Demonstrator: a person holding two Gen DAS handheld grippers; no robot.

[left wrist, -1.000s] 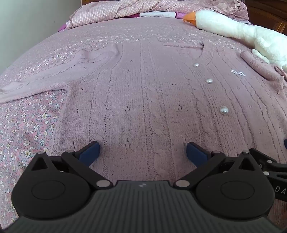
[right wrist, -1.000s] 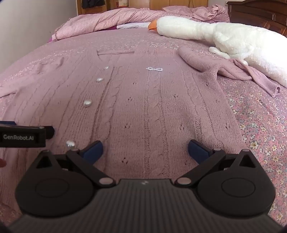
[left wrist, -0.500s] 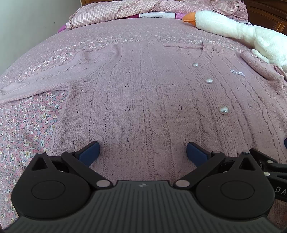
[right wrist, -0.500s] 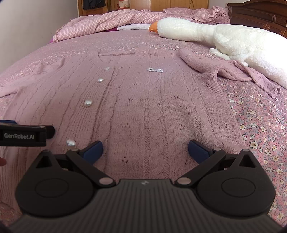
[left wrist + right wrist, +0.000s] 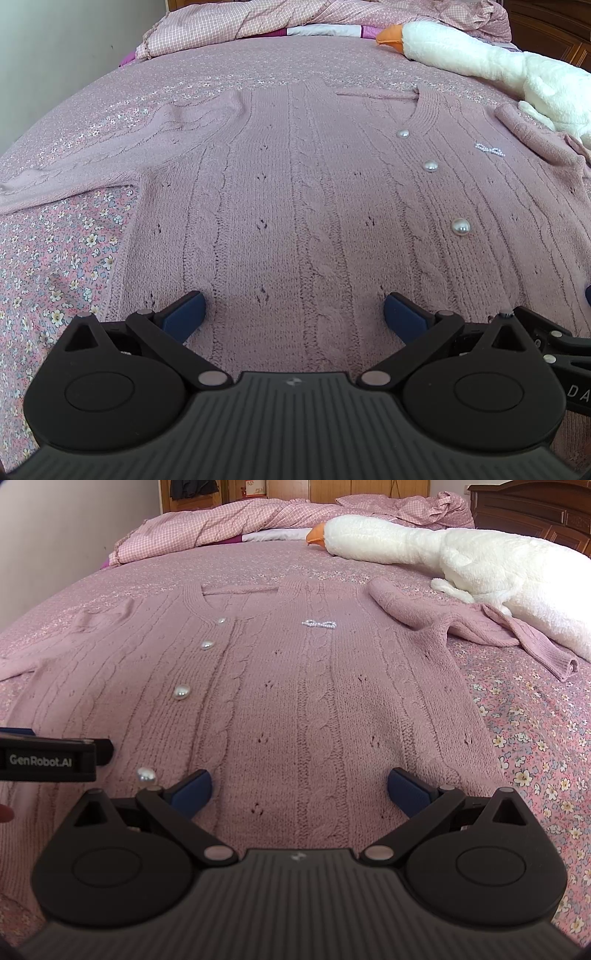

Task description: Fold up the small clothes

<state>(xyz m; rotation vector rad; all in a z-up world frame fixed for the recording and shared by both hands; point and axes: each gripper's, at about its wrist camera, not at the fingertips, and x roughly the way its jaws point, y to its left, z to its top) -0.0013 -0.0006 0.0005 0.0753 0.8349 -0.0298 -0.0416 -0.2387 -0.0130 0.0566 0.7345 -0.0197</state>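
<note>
I am holding both tools low over the pink cable-knit cardigan, which is lying buttoned and face up on the flowered bedspread, filling the middle of both views. My left gripper is standing with its jaws spread wide, nothing between them; my right gripper is spread the same way and is also empty.

The risks I am seeing: the sleeve at the upper right of the right view is lying bunched and is touching the white plush goose, so if I am folding without straightening it, it is likely ending up lumped inside. The sleeve at the left of the left view is also rippled near the shoulder. The knit looks soft and stretchy, so a pinch on one layer is probably dragging the body askew. The pearl buttons and the beaded bow could be catching a fingertip as I am sliding under the hem.
</note>
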